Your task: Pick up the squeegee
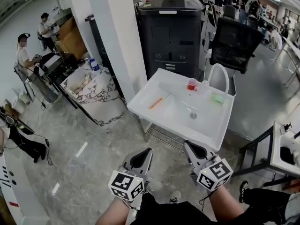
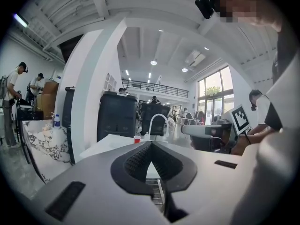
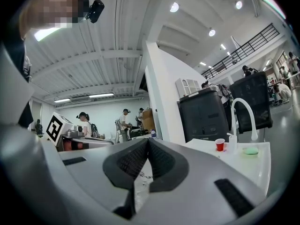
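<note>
Where the left gripper (image 1: 144, 153) hovers short of the white sink (image 1: 211, 125), its jaws are pressed together on nothing. The orange squeegee (image 1: 156, 103) lies well ahead, in the sink's left part. The right gripper (image 1: 189, 146) is likewise closed and empty.

A white counter (image 1: 140, 108) with a shallow sink basin stands on the grey floor (image 1: 93, 172), just ahead of the left claw (image 1: 149, 150) and the right claw (image 1: 186, 144). An orange squeegee (image 1: 156, 103) lies flat on it, ahead of the left claw. Farther off, ahead of the right claw, a red cup (image 1: 191, 84) stands upright near the white faucet (image 1: 218, 64). A green sponge (image 1: 217, 98) lies just right of the cup. The drain (image 1: 193, 116) sits nearest the right claw.
</note>
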`<action>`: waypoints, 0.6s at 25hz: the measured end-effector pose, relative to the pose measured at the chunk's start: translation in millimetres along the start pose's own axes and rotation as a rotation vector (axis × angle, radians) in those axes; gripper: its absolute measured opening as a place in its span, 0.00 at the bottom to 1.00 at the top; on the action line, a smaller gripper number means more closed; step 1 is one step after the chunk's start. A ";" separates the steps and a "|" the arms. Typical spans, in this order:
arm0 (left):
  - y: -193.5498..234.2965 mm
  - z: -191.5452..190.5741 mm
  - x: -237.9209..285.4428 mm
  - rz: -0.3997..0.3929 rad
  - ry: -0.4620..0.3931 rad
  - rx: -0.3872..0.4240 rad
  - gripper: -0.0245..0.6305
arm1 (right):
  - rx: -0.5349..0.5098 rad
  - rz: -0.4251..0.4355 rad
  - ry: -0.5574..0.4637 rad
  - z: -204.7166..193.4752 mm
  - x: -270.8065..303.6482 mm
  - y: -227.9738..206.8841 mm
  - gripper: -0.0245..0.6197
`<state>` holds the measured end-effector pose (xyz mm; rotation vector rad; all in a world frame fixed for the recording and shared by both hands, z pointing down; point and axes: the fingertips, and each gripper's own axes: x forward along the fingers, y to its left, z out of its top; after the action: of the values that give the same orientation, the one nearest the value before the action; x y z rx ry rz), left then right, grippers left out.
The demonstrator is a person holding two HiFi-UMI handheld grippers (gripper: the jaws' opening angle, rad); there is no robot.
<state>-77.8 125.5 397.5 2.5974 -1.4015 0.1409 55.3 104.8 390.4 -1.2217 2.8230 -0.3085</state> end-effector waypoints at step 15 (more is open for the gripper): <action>115.6 8.9 -10.3 -0.027 -0.006 -0.022 0.06 | 0.005 -0.062 -0.009 0.8 104.9 26.5 0.06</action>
<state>-180.2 70.1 400.6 2.5999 -1.3615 0.1138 -35.5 46.2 387.8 -1.3087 2.7788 -0.3126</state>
